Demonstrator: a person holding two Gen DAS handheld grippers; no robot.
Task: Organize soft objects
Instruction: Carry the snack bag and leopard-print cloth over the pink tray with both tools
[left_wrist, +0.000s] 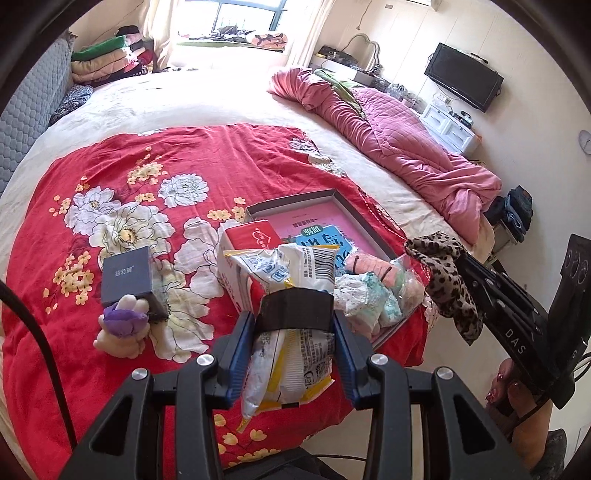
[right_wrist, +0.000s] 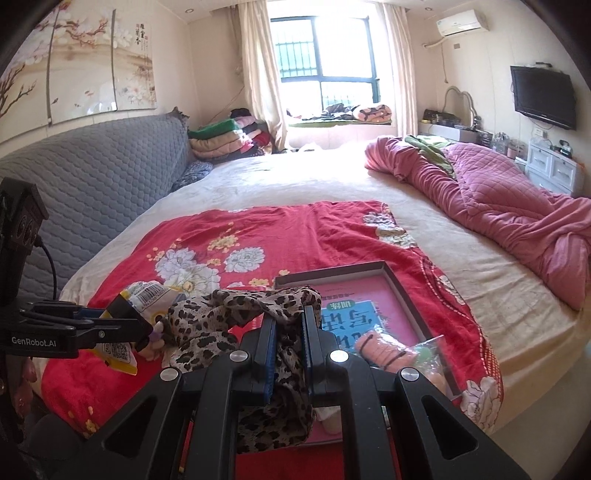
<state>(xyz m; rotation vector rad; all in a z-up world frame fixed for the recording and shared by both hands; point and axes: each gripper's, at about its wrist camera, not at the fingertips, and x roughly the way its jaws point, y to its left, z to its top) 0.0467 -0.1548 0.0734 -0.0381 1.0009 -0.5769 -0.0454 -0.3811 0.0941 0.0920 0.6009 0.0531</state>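
My left gripper (left_wrist: 295, 314) is shut on a white and yellow plastic packet (left_wrist: 291, 354) and holds it above the red floral blanket (left_wrist: 155, 192). It also shows in the right wrist view (right_wrist: 122, 317), at the left. My right gripper (right_wrist: 288, 325) is shut on a leopard-print cloth (right_wrist: 221, 317), which hangs from it at the right of the left wrist view (left_wrist: 447, 280). A shallow grey box (left_wrist: 291, 201) with a pink and blue inside lies on the blanket. It holds a pink roll (left_wrist: 369, 264) and bagged soft items (left_wrist: 373, 299).
A dark blue box (left_wrist: 127, 275) and a small plush toy (left_wrist: 122, 325) lie at the left on the blanket. A red and white carton (left_wrist: 243, 243) stands by the grey box. A pink quilt (left_wrist: 399, 140) is heaped at the far right. A grey headboard (right_wrist: 92, 184) stands at the left.
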